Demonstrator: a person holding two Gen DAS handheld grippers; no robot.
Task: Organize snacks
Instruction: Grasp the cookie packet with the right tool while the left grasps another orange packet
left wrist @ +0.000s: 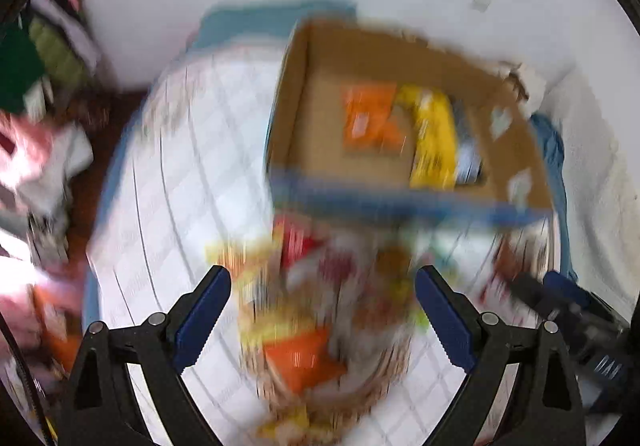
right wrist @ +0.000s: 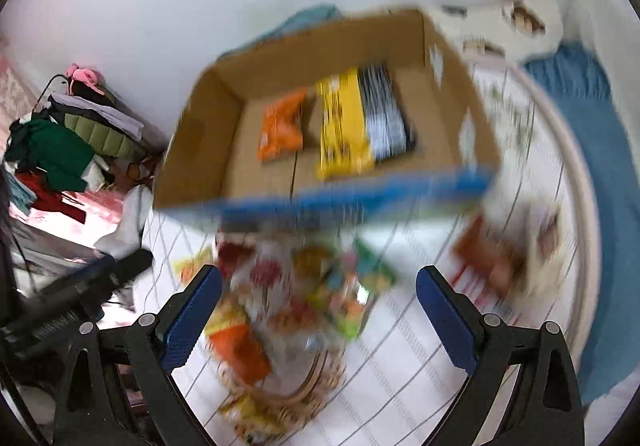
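Both views are motion-blurred, so detail is limited.

Left gripper [left wrist: 322, 304]: jaws spread wide, nothing between them. Right gripper [right wrist: 318, 302]: same, wide apart and empty. Each hangs above the snack pile [right wrist: 296, 286], not touching it as far as I can tell.

Where things are:
- The cardboard box [right wrist: 200, 150], with a blue band along its near edge, sits on a bed with a white quilted cover [right wrist: 420, 346].
- Already in the box: an orange packet [right wrist: 280, 126], a yellow packet [right wrist: 344, 122] just beside it, and a black-and-white striped packet [right wrist: 386, 114] against the yellow one.
- Loose snacks lie heaped just in front of the box, partly over what looks like a woven basket [right wrist: 316, 378]. I can't separate individual packs in the blur. An orange pouch [left wrist: 300, 358] shows near the bottom of the heap.
- A few more packs [right wrist: 492, 258] lie to the right of the pile, apart from it.

Handling, my guess: these are light foil or plastic pouches, soft, crinkly and slippery, with crushable contents. Pinch a sealed end seam or a flat corner rather than the puffy middle, and use light force. Take the top pack first, since pulling a lower one likely drags its neighbours. Risk: a pouch slips out mid-carry.
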